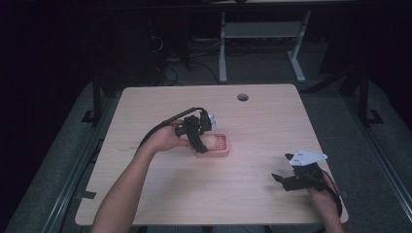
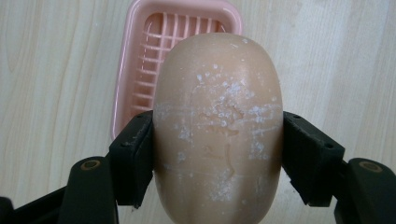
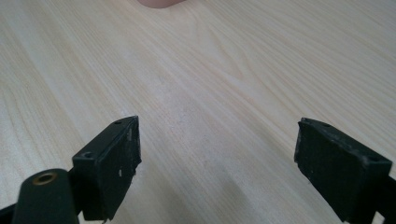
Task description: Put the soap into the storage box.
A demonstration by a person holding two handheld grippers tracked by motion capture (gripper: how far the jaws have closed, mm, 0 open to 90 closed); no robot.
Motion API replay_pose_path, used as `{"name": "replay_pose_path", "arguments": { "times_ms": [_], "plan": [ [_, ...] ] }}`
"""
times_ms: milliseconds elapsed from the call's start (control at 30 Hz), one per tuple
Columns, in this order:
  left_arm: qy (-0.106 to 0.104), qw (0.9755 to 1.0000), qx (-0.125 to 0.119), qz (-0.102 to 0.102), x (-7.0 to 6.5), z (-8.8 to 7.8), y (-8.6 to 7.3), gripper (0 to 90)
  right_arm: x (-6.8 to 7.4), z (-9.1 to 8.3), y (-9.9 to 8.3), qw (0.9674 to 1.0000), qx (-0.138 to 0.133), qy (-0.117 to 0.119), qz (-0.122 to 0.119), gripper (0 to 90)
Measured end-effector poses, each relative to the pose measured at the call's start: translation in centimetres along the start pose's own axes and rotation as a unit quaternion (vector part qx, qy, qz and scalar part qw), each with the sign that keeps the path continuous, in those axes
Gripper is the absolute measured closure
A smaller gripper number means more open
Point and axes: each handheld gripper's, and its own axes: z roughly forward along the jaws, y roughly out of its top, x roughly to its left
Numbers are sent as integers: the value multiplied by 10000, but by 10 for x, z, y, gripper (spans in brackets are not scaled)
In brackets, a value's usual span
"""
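Left gripper (image 2: 217, 154) clamped on the sides of an oval beige soap bar (image 2: 218, 126), held just above a pink slotted plastic soap dish (image 2: 128, 70) near the middle of the light wooden table (image 1: 160, 194). Right gripper (image 3: 217, 163) spread wide, empty, low over bare wood near the right edge.

Your work surface is a pale wood-grain table (image 1: 160, 194) with a round cable hole (image 1: 242, 97) near its far edge, and a pink slatted soap dish (image 1: 222, 145) lies on it near the middle.
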Motion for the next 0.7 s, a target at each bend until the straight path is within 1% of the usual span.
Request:
{"name": "replay_pose_path", "arguments": {
  "times_ms": [133, 300, 367, 400, 467, 567, 700],
  "plan": [
    [4, 10000, 2, 7, 2, 1, 4, 322, 0, 0, 0, 10000, -6, -6, 14, 140],
    [17, 10000, -14, -31, 7, 2, 7, 321, 0, 0, 0, 10000, -7, -4, 29, 140],
    [-4, 10000, -82, -39, 11, 4, 9, 321, 0, -1, 0, 10000, -11, -1, 38, 140],
    [-12, 9999, -93, -81, 11, 5, 9, 322, 0, -1, -1, 10000, -8, -1, 37, 140],
    [-11, 9999, -81, -72, 12, 6, 9, 322, 0, -1, -1, 10000, -11, 2, 48, 140],
    [-23, 9999, -52, -134, 16, 12, 9, 322, -1, -1, -1, 10000, -10, 8, 47, 140],
    [-35, 9999, -4, -110, 21, 17, 10, 322, -1, -1, -1, 10000, 6, 13, 69, 140]
  ]
}}
